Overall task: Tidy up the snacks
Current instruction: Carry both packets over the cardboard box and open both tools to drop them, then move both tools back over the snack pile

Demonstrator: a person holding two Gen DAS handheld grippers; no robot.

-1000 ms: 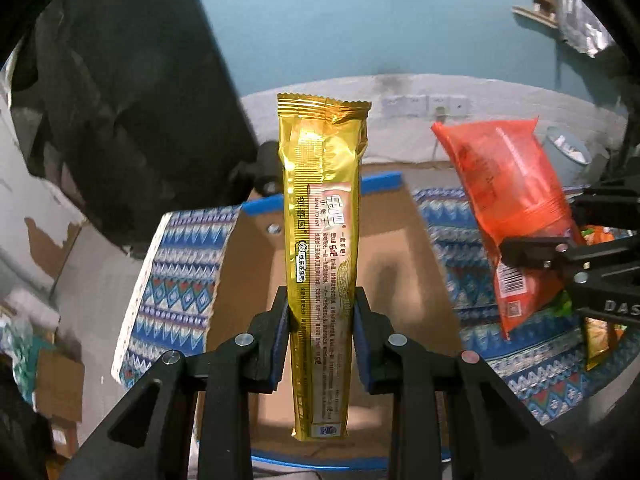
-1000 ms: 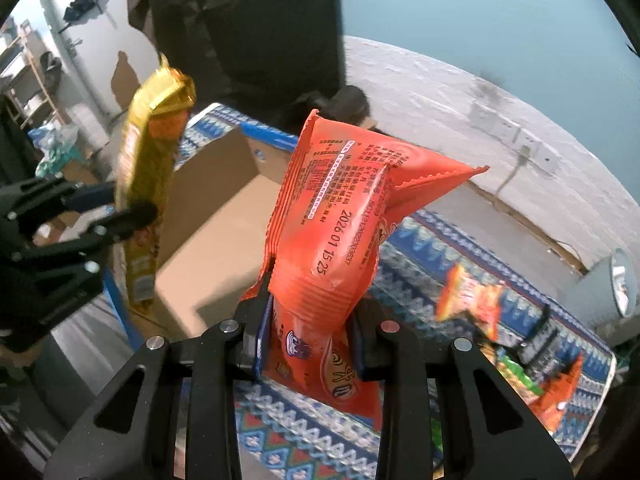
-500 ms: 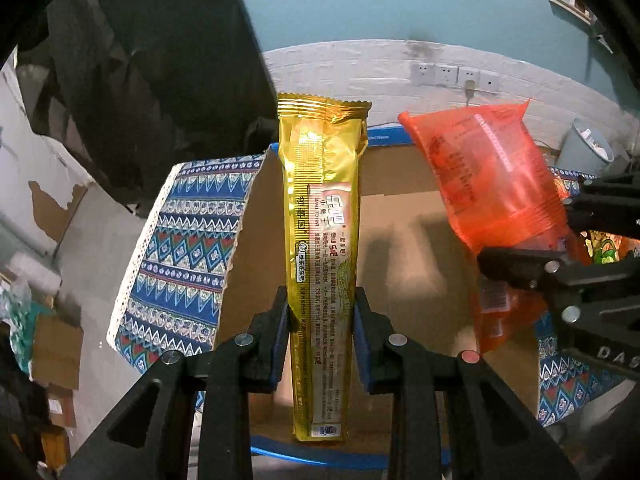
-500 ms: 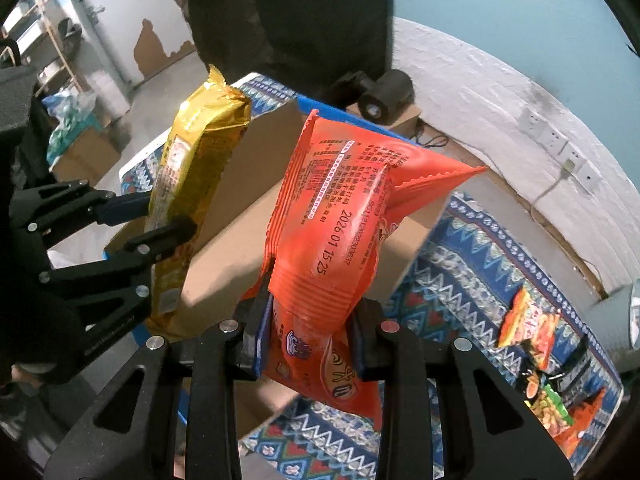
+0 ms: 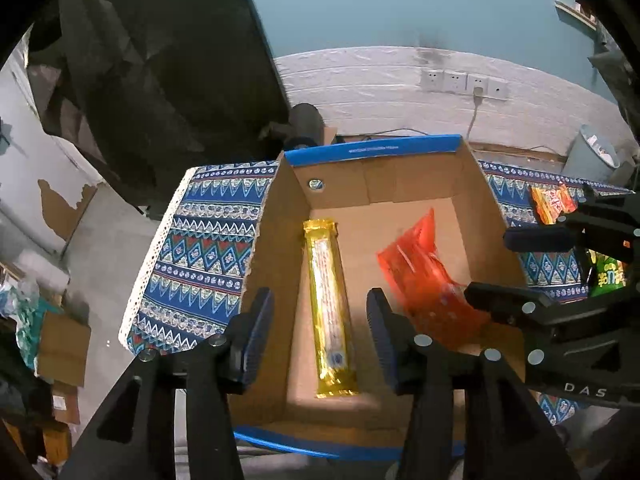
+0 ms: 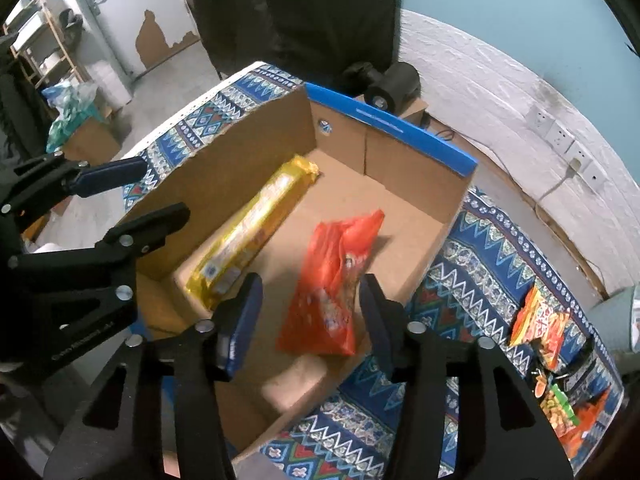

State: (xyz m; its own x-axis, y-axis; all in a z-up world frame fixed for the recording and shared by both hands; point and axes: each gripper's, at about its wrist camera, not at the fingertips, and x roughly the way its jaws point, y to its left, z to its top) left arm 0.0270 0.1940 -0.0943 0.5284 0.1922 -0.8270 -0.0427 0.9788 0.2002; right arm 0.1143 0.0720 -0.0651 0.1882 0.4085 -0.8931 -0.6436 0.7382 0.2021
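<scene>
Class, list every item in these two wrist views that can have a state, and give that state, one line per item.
left gripper: open, holding nothing, above the box.
right gripper: open, holding nothing, above the box.
cardboard box: open-topped, on the patterned cloth.
gold snack pack: lying flat inside the box, left side.
orange snack bag: inside the box, blurred.
loose snack packs: still outside, on the cloth.

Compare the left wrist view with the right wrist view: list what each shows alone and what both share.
Only the left wrist view: the green snack bag behind the right gripper.

Only the right wrist view: the wooden shelf rack and the white door.

Both: the open cardboard box with blue rim, holding the long gold snack packet and orange snack bag, on the blue patterned cloth; the left gripper, open.
</scene>
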